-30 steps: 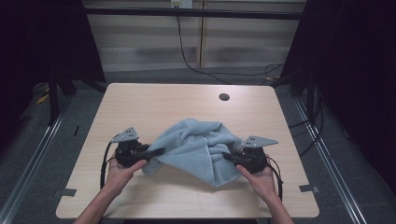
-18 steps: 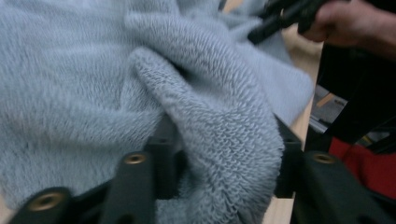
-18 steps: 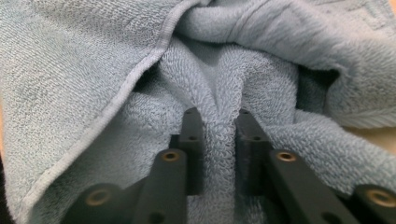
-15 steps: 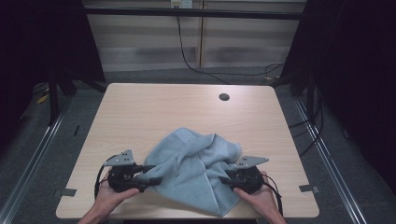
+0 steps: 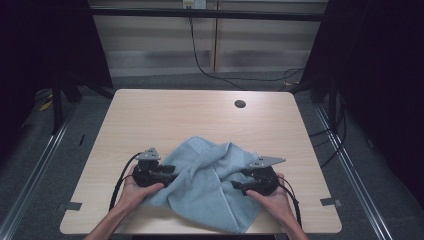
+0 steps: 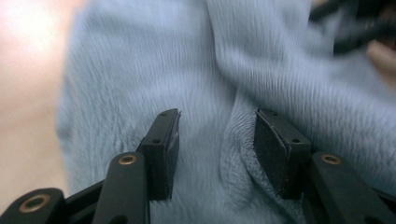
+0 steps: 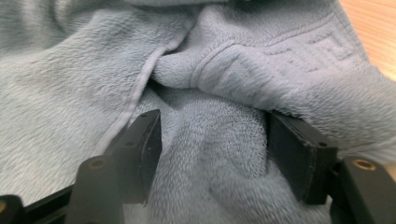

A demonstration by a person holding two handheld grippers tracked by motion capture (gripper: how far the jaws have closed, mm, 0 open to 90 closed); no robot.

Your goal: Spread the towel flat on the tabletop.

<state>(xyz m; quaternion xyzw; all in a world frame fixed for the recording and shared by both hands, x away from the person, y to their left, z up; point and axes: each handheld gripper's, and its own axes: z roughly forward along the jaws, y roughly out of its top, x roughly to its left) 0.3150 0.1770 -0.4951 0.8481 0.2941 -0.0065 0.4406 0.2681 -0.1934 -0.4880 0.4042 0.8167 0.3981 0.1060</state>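
A light blue towel point(image 5: 210, 185) lies rumpled on the near half of the wooden table point(image 5: 200, 115), with one corner hanging over the front edge. My left gripper point(image 5: 169, 171) rests at the towel's left edge and points right. Its jaws have opened and then closed a little. In the left gripper view they point(image 6: 218, 116) stand apart over the towel point(image 6: 140, 70), a fold lying loose between them. My right gripper point(image 5: 236, 184) sits at the towel's right side, its jaws just opening. They point(image 7: 212, 119) stand wide with a towel point(image 7: 224, 154) bulge between them, unpinched.
A dark round grommet point(image 5: 240, 104) sits in the far part of the tabletop. Bare wood lies beyond the towel. Black cables trail from both grippers toward the front edge. Dark floor and metal rails flank the table.
Both hands have come down and toward the front edge. The towel, held up and bunched before, has sunk flat onto the table. Both pairs of jaws have let go of it.
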